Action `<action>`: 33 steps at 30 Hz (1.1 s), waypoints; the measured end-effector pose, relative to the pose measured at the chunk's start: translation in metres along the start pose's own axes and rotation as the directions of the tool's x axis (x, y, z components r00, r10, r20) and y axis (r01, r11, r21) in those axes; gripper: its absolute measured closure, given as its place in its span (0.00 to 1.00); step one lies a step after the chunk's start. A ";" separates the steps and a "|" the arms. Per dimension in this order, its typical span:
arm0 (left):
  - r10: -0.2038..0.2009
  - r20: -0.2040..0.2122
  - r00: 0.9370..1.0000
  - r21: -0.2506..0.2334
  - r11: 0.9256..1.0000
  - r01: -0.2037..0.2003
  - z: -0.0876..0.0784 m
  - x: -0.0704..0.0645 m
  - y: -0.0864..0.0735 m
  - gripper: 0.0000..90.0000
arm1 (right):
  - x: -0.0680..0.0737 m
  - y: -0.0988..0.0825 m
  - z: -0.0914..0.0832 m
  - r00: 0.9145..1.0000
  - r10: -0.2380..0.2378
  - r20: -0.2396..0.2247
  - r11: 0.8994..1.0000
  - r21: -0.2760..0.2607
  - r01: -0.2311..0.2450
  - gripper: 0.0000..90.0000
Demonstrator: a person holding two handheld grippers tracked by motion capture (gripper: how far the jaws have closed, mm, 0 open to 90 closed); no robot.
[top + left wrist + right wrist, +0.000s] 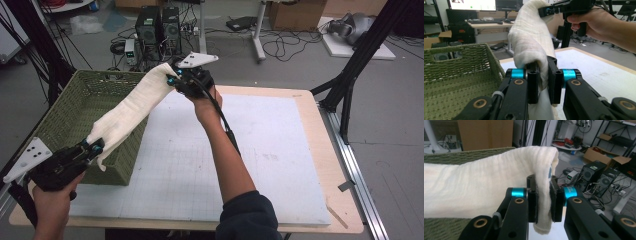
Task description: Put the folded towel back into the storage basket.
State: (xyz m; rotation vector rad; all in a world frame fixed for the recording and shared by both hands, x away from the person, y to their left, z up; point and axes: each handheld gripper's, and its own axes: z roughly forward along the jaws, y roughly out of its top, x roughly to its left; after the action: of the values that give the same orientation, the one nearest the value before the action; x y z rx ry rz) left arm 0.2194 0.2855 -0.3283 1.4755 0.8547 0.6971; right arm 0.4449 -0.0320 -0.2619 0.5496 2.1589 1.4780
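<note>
A cream-white towel (pixel 131 109) stretches in the air between both grippers, above the right rim of the green woven basket (pixel 75 107). My left gripper (pixel 95 146) is shut on its near end, low at the basket's front corner; the cloth (pixel 531 42) is pinched between the jaws of the left gripper (pixel 543 80). My right gripper (pixel 175 80) is shut on the far end, held high over the table's back edge. In the right gripper view the towel (pixel 486 187) folds over the right gripper (pixel 543 200) and hangs a little below it.
The basket sits on the left of the white gridded mat (pixel 200 155) on the wooden table (pixel 330 165). Beyond the table are computer towers (pixel 157 25), cables on the floor and a black frame leg (pixel 350 85) at the right.
</note>
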 end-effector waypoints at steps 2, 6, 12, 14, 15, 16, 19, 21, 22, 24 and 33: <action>0.002 -0.006 1.000 0.000 1.000 -0.002 -0.001 0.001 0.000 0.90 | 0.003 0.006 0.007 1.000 -0.006 -0.001 1.000 -0.005 0.006 0.90; -0.002 -0.020 1.000 -0.002 1.000 0.002 -0.003 0.003 -0.001 0.90 | 0.006 0.017 0.022 1.000 -0.009 -0.006 1.000 -0.008 0.009 0.90; -0.011 -0.052 0.999 -0.012 1.000 0.011 -0.010 0.008 0.000 0.90 | 0.013 0.029 0.044 1.000 -0.006 -0.017 1.000 -0.010 0.006 0.90; -0.015 -0.066 0.998 -0.015 1.000 0.014 -0.013 0.011 0.000 0.90 | 0.016 0.034 0.052 1.000 -0.016 -0.020 1.000 -0.010 0.016 0.90; -0.017 -0.069 0.997 -0.017 1.000 0.016 -0.014 0.012 0.000 0.90 | 0.017 0.035 0.055 1.000 -0.016 -0.020 1.000 -0.011 0.016 0.90; -0.021 -0.080 0.997 -0.021 1.000 0.019 -0.016 0.015 0.001 0.90 | 0.019 0.039 0.060 0.999 -0.019 -0.027 1.000 -0.008 0.019 0.90; -0.028 -0.096 0.995 -0.025 0.999 0.025 -0.019 0.018 0.001 0.90 | 0.023 0.045 0.073 0.999 -0.027 -0.033 1.000 0.004 0.027 0.90; -0.029 -0.105 0.994 -0.023 0.999 0.027 -0.020 0.020 0.000 0.90 | 0.026 0.048 0.081 0.999 -0.028 -0.036 1.000 0.004 0.028 0.90; -0.029 -0.105 0.994 -0.023 0.999 0.027 -0.020 0.020 0.000 0.90 | 0.027 0.048 0.085 0.999 -0.031 -0.038 0.999 0.009 0.031 0.90; -0.028 -0.120 0.992 -0.017 1.000 0.026 -0.021 0.022 -0.001 0.90 | 0.029 0.050 0.093 0.999 -0.027 -0.041 0.999 0.021 0.028 0.90; -0.065 -0.165 0.984 -0.010 0.998 0.064 -0.025 0.033 -0.005 0.89 | 0.042 0.057 0.128 0.997 -0.043 -0.060 0.998 0.046 0.045 0.90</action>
State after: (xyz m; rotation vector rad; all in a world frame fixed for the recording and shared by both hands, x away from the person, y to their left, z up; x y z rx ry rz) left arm 0.2161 0.3267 -0.3335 1.3928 1.0227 0.7804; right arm 0.4887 0.1080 -0.2549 0.4771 2.2417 1.4401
